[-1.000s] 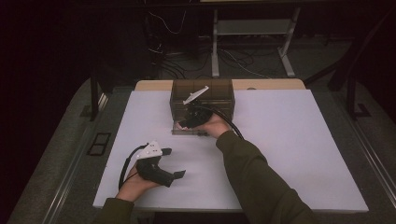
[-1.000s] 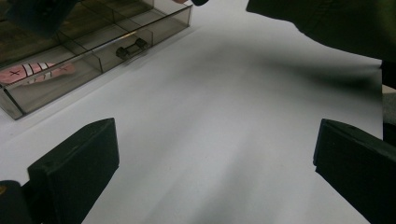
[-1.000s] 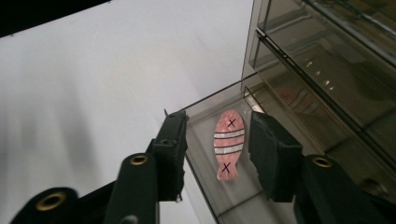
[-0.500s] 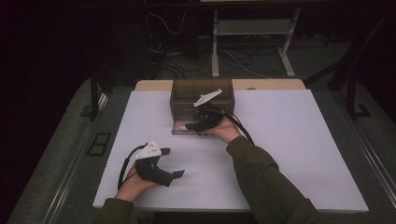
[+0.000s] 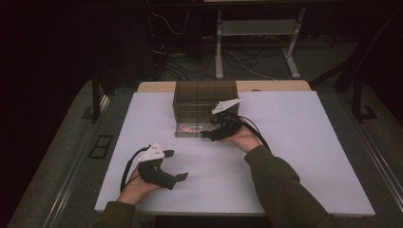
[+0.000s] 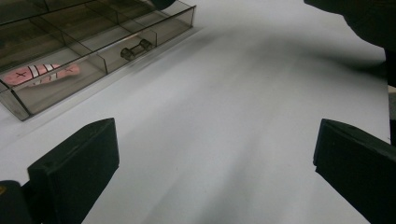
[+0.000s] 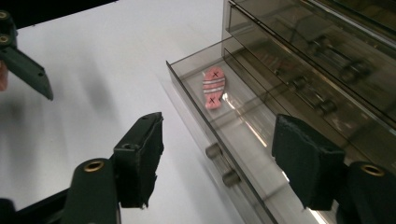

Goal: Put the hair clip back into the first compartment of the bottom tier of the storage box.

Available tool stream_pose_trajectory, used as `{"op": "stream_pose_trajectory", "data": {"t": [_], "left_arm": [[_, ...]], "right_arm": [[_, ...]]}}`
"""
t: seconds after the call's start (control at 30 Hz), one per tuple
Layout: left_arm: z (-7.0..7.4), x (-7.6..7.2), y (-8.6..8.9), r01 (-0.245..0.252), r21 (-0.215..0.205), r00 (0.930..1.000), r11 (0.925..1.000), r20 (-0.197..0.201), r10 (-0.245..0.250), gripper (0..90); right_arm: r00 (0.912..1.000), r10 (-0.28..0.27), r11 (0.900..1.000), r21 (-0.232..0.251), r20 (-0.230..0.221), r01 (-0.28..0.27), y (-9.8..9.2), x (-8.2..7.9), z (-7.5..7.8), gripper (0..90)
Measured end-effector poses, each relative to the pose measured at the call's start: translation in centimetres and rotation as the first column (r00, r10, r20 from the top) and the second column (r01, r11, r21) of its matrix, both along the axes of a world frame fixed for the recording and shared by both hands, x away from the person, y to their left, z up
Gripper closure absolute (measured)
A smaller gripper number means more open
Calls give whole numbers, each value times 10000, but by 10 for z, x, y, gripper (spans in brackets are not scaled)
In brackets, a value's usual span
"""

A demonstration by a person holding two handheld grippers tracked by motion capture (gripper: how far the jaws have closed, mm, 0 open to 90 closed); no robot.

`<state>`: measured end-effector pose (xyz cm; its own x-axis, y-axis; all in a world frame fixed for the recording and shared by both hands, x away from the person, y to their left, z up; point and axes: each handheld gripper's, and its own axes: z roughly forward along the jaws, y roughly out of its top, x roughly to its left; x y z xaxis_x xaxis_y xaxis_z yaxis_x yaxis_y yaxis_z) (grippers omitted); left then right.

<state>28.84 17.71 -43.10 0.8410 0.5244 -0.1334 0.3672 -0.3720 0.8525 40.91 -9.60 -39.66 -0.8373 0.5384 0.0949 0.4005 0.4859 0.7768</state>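
**A:** What sits on the table (image 5: pixel 304 156)?

**B:** A white table with a wooden strip along its far edge. The biggest thing on it is a smoked clear drawer cabinet (image 5: pixel 205 97) at the far middle. Its bottom drawer (image 7: pixel 243 140) is pulled out toward the person and divided into compartments. Behind the table the floor is dark, with a metal stand and loose cables.

**A:** Anything inside the drawer?

**B:** A small pink fish-shaped piece (image 7: pixel 213 87) with white stripes and black crosses. It lies flat in the end compartment, at the left end as the high view shows it. The drawer front carries a small two-post handle (image 7: pixel 221 163).

**A:** And the two tongs?

**B:** The right gripper (image 5: pixel 205 135) is held just in front of the open drawer, its jaws spread wide with nothing between them. In the right gripper view the handle lies low between the two jaws; I cannot tell whether either jaw touches the drawer. The left gripper (image 5: pixel 182 176) is near the front left of the table, well apart from the cabinet. Its jaws are also wide apart and hold nothing, only bare tabletop showing between them.

**A:** What stands in the way, and where is there room?

**B:** The right hand (image 5: pixel 242 138) and its sleeve lie in front of the drawer's right part. The whole right side and the front middle of the table are bare.
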Motion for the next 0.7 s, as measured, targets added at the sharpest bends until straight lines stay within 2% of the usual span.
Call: {"op": "stream_pose_trajectory", "data": {"t": [0.37,0.57,0.7], "left_arm": [[-1,-1,0,-64,-38,9999,10000,86,64,0],[0,0,0,-135,-109,9999,9998,83,136,0],[0,-1,0,-163,-129,9998,9998,79,164,0]], "right_arm": [[9991,-315,9992,248,272,308,-31,-17,-1,278],[9983,-554,9982,220,154,550,-47,-24,-7,260],[9969,-754,9971,87,236,752,-58,-31,-10,253]]}}
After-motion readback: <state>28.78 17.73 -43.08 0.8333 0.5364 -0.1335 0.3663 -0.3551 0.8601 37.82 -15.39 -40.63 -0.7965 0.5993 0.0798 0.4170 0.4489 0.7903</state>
